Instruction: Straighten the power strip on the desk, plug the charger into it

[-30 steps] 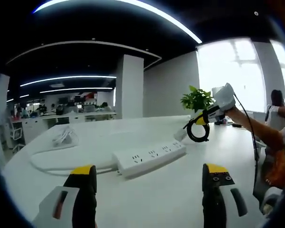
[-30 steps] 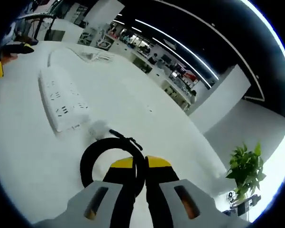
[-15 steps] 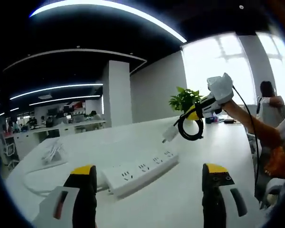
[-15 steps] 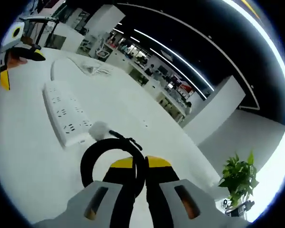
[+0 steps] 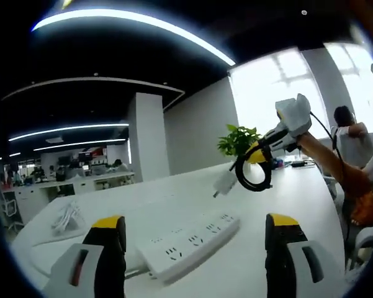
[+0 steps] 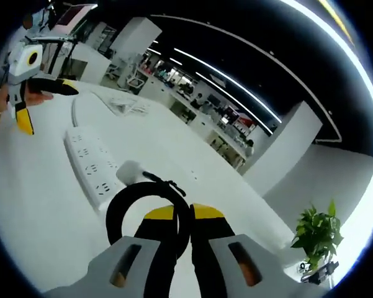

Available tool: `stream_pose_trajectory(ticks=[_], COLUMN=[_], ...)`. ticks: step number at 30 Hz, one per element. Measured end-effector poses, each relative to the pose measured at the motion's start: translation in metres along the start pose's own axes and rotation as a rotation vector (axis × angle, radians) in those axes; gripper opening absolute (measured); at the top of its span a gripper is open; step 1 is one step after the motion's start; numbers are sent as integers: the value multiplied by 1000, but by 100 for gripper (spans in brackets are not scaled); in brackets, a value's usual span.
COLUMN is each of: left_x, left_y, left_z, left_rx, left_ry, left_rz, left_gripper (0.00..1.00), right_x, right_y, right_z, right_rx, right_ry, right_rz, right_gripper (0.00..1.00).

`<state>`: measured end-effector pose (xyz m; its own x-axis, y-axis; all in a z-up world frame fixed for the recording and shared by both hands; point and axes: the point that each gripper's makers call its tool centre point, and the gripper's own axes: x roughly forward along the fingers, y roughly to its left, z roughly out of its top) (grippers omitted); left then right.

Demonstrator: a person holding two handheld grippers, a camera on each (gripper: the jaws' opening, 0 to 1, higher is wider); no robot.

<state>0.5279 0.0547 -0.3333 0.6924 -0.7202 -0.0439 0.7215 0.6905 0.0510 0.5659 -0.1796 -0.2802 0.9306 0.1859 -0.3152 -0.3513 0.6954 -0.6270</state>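
Observation:
A white power strip (image 5: 189, 243) lies on the white desk (image 5: 143, 198), its sockets up, running from lower left to upper right between my left gripper's (image 5: 189, 239) open jaws. In the right gripper view the power strip (image 6: 90, 166) lies to the left of my jaws. My right gripper (image 6: 177, 217) is shut on the charger's coiled black cable (image 6: 127, 208), with the white charger (image 6: 131, 172) hanging in front, above the strip's near end. In the left gripper view the right gripper (image 5: 270, 146) holds the charger (image 5: 224, 183) and the cable (image 5: 251, 174) in the air above the strip's far end.
A white cable (image 5: 65, 217) lies bundled on the desk at left. A potted plant (image 5: 239, 139) stands at the desk's far side. A person (image 5: 347, 133) sits by the window at right. The left gripper (image 6: 25, 77) shows beyond the strip.
The left gripper's camera has dropped lower and closer to the strip. The right gripper has lifted the charger a little higher above the strip's end.

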Motion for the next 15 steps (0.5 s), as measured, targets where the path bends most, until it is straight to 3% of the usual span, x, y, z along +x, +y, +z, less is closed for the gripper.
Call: stream_pose_trajectory(ticks=[15], left_x=[17], left_y=[11], left_z=[14], left_rx=[71], left_ry=[0], left_rz=[7], left_gripper=[97], right_x=[3], right_y=[0], right_z=[34], right_rx=[39], right_ry=[-112], right_rz=[5], right_gripper=[5])
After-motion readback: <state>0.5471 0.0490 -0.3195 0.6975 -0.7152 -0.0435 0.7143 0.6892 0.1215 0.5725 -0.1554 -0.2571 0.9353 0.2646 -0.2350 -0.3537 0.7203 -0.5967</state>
